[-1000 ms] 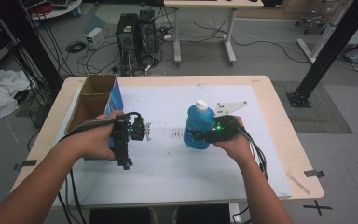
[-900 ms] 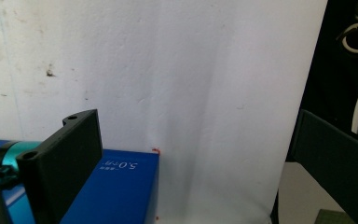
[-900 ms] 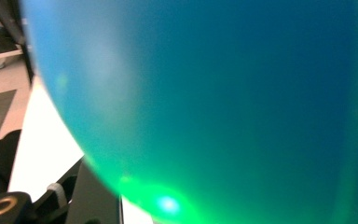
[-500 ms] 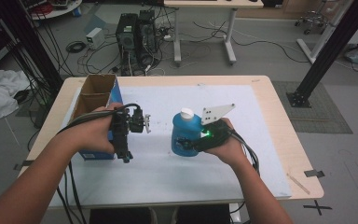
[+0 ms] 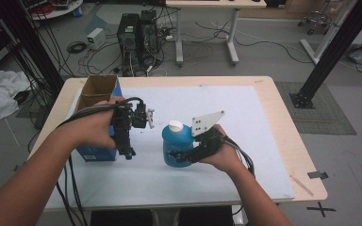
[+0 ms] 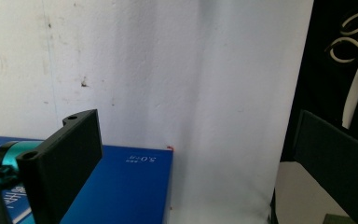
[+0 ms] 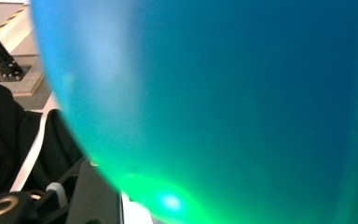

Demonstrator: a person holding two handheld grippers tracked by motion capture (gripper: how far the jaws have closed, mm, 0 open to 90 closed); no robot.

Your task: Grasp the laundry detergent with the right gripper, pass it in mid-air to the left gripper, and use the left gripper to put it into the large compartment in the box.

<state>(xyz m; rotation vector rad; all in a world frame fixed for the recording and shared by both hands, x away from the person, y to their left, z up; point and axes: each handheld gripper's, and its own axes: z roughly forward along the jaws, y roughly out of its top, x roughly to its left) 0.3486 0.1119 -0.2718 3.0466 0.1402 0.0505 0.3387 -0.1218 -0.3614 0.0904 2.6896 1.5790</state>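
On the white mat [image 5: 245,122], right claw [image 5: 178,155] clamping blue bottle [image 5: 176,141] (white cap), left claw [image 5: 143,117] open, empty.

The blue bottle [image 5: 178,148] is a squat, rounded jug of translucent blue plastic with a white screw cap [image 5: 175,125], cap on and pointing up, so it stands about upright. It sits a little toward seven o'clock from the middle of the pale mat [image 5: 245,141], with the right gripper [image 5: 185,155] clamped on its lower body from the four o'clock side. In the right gripper view its blue wall [image 7: 223,102] looms close, lit green low down.
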